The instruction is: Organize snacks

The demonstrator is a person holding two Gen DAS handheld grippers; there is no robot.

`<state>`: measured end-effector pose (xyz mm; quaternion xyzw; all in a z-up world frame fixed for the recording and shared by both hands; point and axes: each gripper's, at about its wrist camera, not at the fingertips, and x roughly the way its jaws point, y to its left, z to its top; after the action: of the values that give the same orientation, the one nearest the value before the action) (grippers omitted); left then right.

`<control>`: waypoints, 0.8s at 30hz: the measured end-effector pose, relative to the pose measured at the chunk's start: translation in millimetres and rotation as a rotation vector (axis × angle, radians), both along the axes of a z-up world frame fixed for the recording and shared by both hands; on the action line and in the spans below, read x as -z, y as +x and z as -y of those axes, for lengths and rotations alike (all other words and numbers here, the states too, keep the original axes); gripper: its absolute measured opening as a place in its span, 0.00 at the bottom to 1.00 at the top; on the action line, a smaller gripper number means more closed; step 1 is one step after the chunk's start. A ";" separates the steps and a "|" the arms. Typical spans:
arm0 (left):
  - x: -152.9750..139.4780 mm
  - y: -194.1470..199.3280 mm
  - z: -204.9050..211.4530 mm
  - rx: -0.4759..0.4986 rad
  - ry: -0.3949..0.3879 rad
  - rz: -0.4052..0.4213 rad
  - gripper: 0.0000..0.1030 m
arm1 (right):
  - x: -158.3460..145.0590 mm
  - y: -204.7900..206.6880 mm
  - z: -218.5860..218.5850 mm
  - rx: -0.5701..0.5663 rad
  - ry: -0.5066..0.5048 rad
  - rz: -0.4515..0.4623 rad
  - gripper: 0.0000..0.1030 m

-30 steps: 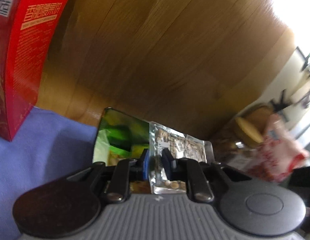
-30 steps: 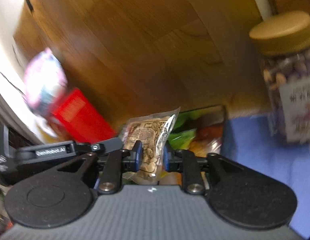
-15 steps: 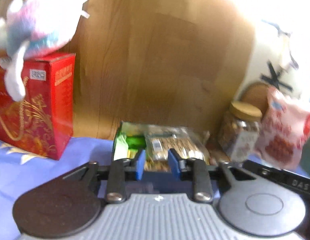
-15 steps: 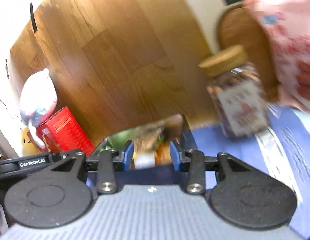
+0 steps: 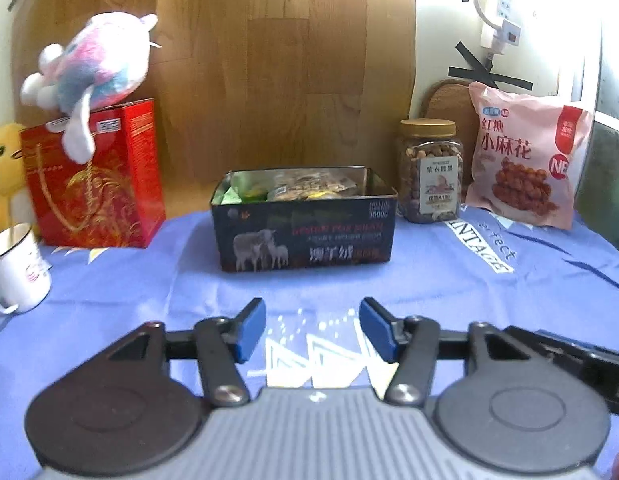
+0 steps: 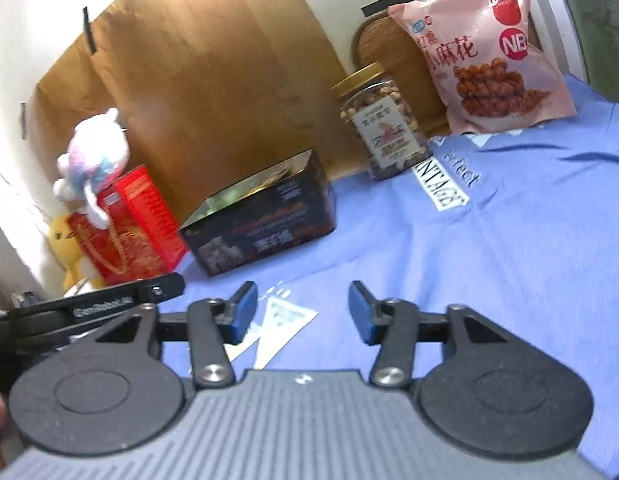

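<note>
Both grippers empty, held low over the front of the worktop, which is covered by a blue printed cloth (image 5: 489, 292). Left gripper (image 5: 312, 330): jaws wide apart, nothing between them. Right gripper (image 6: 302, 312): jaws likewise spread, nothing held. Dark tin box (image 5: 305, 222) sits toward the back edge at centre, lid off, packed with small snack packets (image 5: 305, 188); contents reach about rim level. Judged nearly done for the loose packets, since none lie on the cloth. Right of the box, toward the back right corner: clear nut jar (image 5: 429, 172) with gold screw lid, upright, just beside the box but apart from it; then a pink snack bag (image 5: 525, 160) leaning against the wall. Handling, by judgement: jar rigid, smooth-sided and probably the heaviest item, likely slippery, so take it across the body below the lid, squarely. Pink bag soft, puffed, contents brittle; pinch the top seam or a corner, lightly, not the belly. Packets in the box light and crinkly foil, best pinched at a sealed edge. Back left corner: red gift box (image 5: 97, 176) with a plush toy (image 5: 93, 72) on top, a yellow plush (image 5: 3, 168) beside it, and a white enamel mug (image 5: 17, 268) at the left edge.
</note>
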<state>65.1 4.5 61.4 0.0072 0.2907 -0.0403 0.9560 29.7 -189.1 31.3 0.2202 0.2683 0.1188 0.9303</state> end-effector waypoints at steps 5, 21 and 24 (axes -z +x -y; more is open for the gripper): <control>1.0 -22.4 -5.8 -0.035 0.022 0.010 0.62 | -6.4 -19.9 -9.4 -0.032 -0.002 0.026 0.59; 15.3 -33.0 10.9 -0.061 0.158 -0.036 1.00 | -4.1 -37.1 -11.6 -0.023 0.032 0.018 0.70; 18.0 -31.2 14.4 -0.075 0.184 -0.034 1.00 | -0.8 -35.8 -7.9 -0.016 0.055 0.012 0.71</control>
<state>33.9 -9.9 43.4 0.0832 0.3094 0.0220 0.9470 -6.1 -181.1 32.1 0.2429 0.2612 0.1347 0.9245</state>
